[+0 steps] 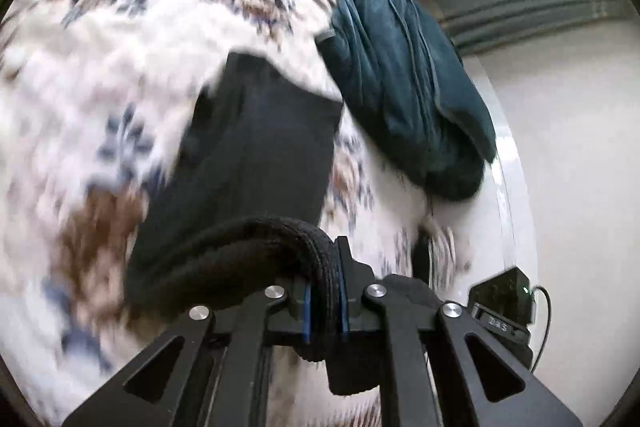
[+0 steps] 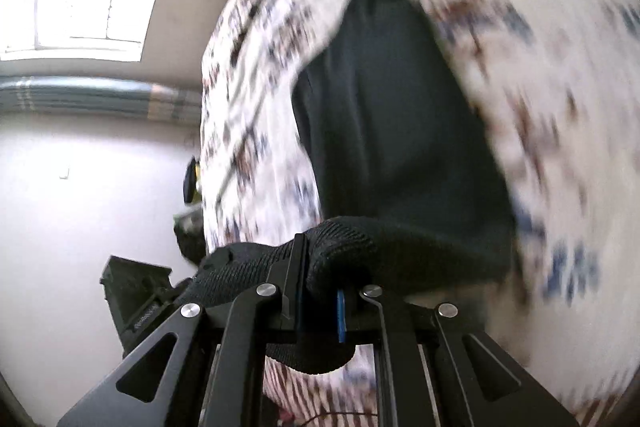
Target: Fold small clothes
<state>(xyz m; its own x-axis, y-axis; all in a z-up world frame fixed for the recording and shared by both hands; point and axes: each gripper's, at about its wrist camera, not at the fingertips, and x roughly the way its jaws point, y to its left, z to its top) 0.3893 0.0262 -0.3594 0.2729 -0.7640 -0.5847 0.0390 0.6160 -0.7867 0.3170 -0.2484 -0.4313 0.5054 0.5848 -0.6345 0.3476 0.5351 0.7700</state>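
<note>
1. My left tool pinches the ribbed waistband of the black knit garment.
2. My right tool pinches that waistband too.
3. The garment hangs over the floral white bedspread, near a teal crumpled cloth.

both fingers pinched closed.

Black garment in left gripper
</note>
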